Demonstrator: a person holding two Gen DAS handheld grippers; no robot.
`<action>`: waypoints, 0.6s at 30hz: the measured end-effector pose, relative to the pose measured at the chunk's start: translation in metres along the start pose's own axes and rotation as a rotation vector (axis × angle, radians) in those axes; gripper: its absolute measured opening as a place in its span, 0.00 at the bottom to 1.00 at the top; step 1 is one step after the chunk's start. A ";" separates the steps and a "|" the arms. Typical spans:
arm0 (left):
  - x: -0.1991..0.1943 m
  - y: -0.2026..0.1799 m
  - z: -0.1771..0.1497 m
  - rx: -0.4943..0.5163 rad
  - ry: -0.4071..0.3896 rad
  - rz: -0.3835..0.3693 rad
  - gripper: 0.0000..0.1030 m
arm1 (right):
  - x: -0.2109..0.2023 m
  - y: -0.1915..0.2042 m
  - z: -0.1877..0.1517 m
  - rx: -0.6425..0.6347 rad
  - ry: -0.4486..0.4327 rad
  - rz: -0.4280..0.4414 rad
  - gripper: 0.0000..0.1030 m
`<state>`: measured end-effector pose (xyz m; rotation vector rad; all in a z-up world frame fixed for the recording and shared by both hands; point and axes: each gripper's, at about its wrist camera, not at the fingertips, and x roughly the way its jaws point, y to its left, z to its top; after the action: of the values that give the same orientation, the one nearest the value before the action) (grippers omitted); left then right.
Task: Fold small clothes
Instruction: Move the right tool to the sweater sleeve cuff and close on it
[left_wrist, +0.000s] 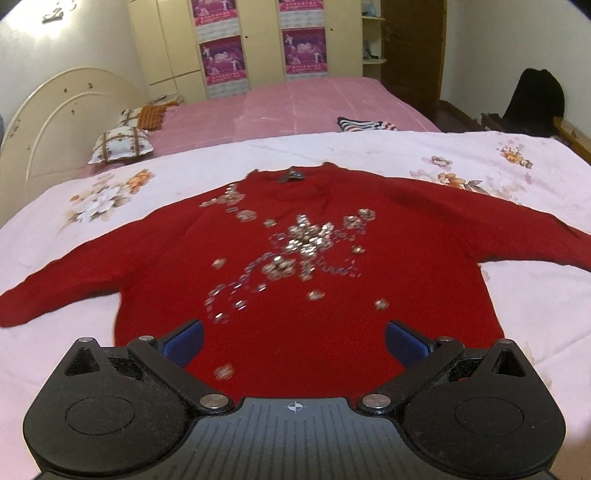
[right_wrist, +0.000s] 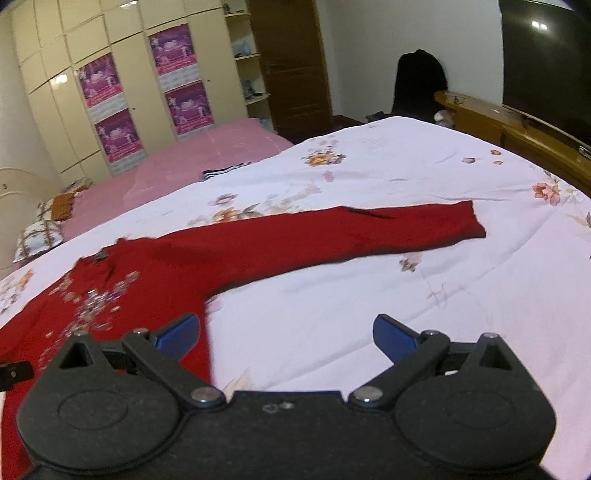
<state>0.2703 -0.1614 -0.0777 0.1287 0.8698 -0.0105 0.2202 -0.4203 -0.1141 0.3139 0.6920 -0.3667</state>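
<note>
L view: whole red sweater (left_wrist: 295, 280); R view: sleeve cuff (right_wrist: 469, 221); both hand-held grippers (left_wrist: 293, 345) (right_wrist: 286, 338) released.

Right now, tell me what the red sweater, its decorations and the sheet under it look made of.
Red sweater: apparently soft knit, matte and slightly fuzzy, lying limp.
Decorations: likely sequins or metallic beads, silvery and glinting in flower clusters; blur leaves it open.
Sheet: thin woven fabric, probably cotton, pale pink with printed flowers, smooth with faint creases.
</note>
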 end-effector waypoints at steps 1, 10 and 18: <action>0.005 -0.005 0.003 0.003 0.002 0.001 1.00 | 0.005 -0.004 0.002 0.000 -0.001 -0.009 0.97; 0.045 -0.040 0.022 0.029 0.037 0.008 1.00 | 0.057 -0.059 0.028 0.076 0.015 -0.078 0.96; 0.067 -0.049 0.029 0.031 0.061 0.032 1.00 | 0.098 -0.095 0.041 0.130 0.043 -0.130 0.93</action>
<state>0.3325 -0.2108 -0.1153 0.1730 0.9281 0.0101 0.2722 -0.5429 -0.1647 0.4019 0.7344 -0.5315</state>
